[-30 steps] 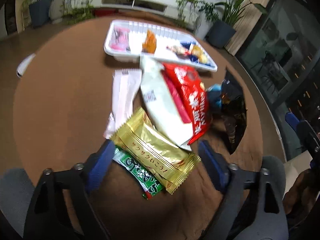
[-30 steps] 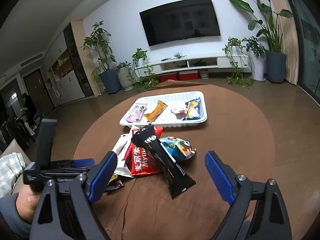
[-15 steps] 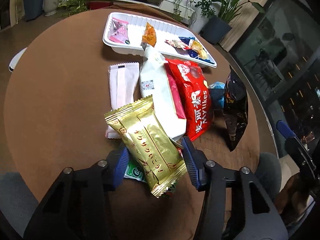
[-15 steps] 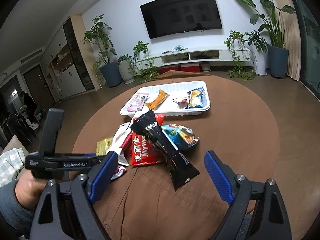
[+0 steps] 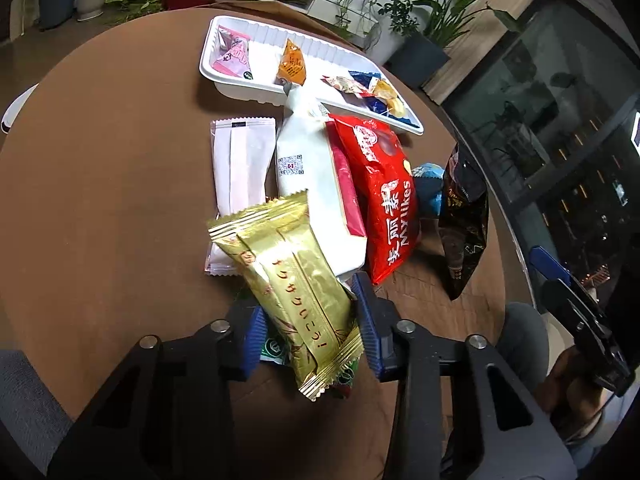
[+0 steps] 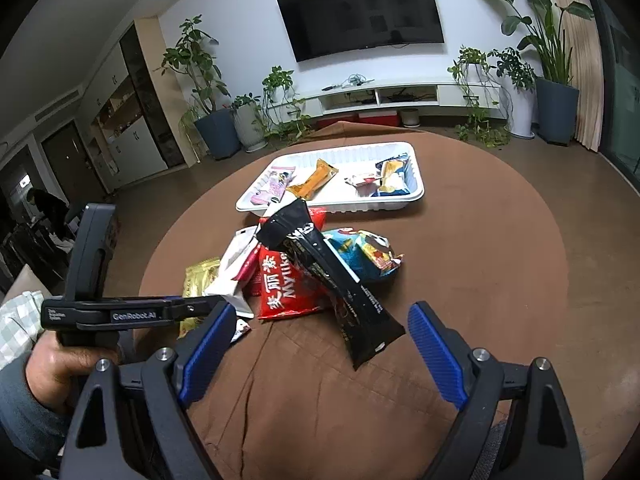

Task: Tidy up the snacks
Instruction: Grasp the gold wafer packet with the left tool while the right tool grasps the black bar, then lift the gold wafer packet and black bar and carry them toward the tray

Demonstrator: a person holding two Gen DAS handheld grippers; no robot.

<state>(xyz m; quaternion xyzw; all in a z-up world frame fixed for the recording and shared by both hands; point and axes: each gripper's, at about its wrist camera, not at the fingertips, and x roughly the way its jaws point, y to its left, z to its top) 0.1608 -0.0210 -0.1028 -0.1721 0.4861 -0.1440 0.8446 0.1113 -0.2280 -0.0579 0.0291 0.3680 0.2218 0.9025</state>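
While the left tongs (image 5: 310,328) are clenched on the gold wafer packet (image 5: 290,280), the packet sticks up off the brown surface (image 5: 100,200), its near end hanging past the blue pads. Under it lies a green wrapper (image 5: 274,350), mostly hidden, so its shape is hard to make out. Beyond the gold packet, toward the white tray (image 5: 224,80), lie a pale pink sachet (image 5: 240,164), a white pouch (image 5: 308,176) and a red Mylikes bag (image 5: 388,200), packed side by side. A black packet (image 6: 332,280) leans across the red bag, with a blue bag (image 6: 364,256) just behind it. The tray holds a pink sweet (image 6: 274,186), an orange wrapper (image 6: 314,178) and a few small candies (image 6: 384,178). The right tongs (image 6: 320,348) hang released, near the black packet, gripping nothing.
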